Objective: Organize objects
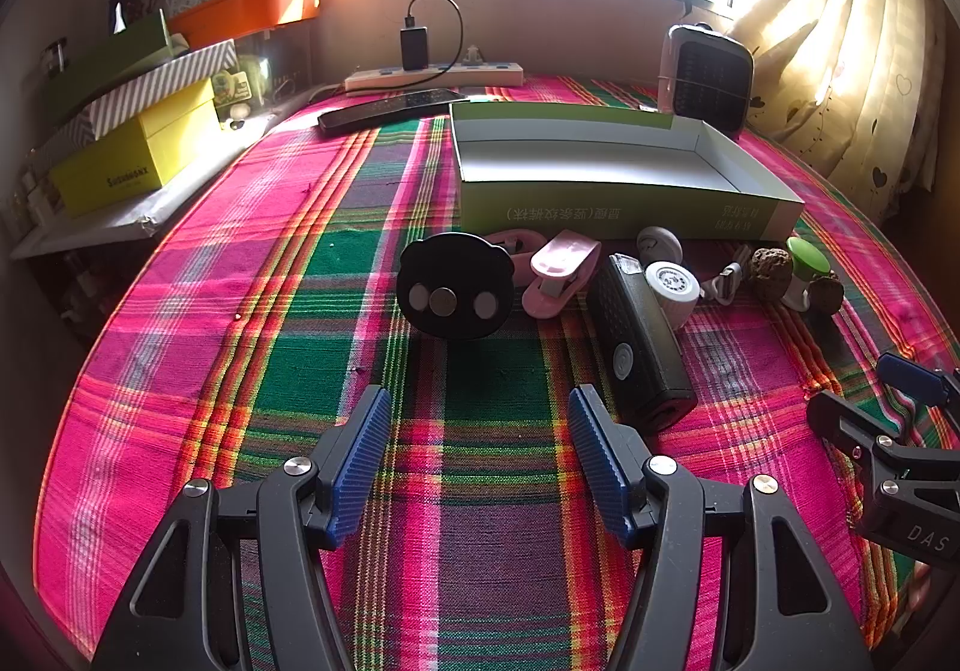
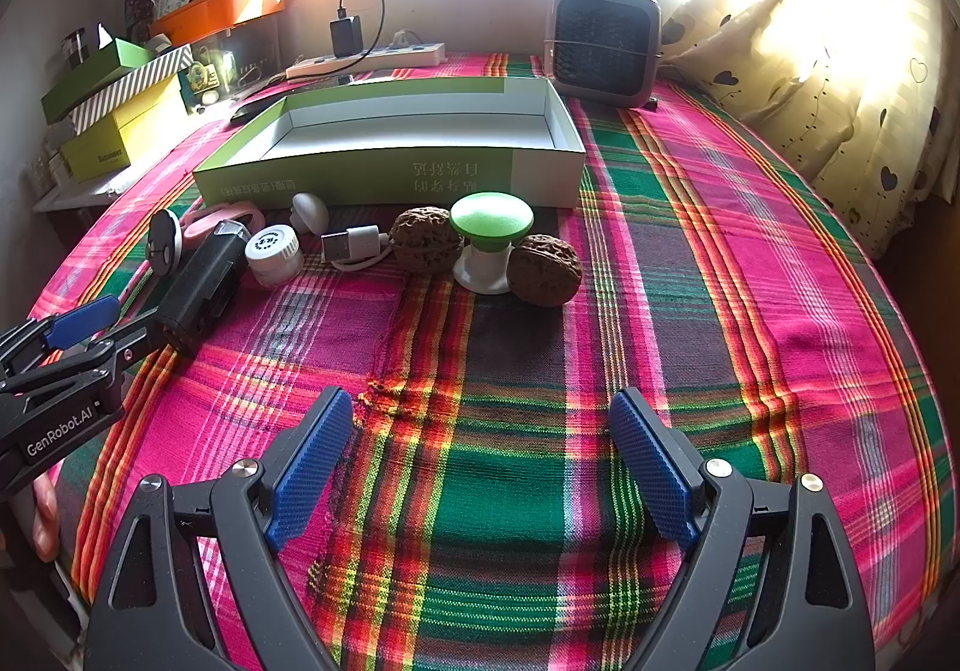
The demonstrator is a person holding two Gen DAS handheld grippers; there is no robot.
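Note:
An open green and white box [image 1: 600,173] [image 2: 390,143] lies on the plaid cloth. In front of it lies a row of small objects: a black round piece [image 1: 455,290], a pink clip [image 1: 561,272], a black rectangular device [image 1: 639,341] [image 2: 201,287], a small white jar [image 2: 273,254], a white USB plug [image 2: 354,245], two walnuts [image 2: 426,239] [image 2: 545,269] and a green-topped white knob [image 2: 491,239]. My left gripper [image 1: 480,413] is open and empty, short of the black piece. My right gripper [image 2: 480,419] is open and empty, short of the walnuts.
A black keyboard [image 1: 390,110] and a power strip [image 1: 432,74] with a charger lie behind the box. A small heater [image 2: 603,44] stands at the back right. Stacked boxes [image 1: 132,149] and an orange tray [image 1: 246,11] fill the left shelf. Curtains [image 2: 840,41] hang at right.

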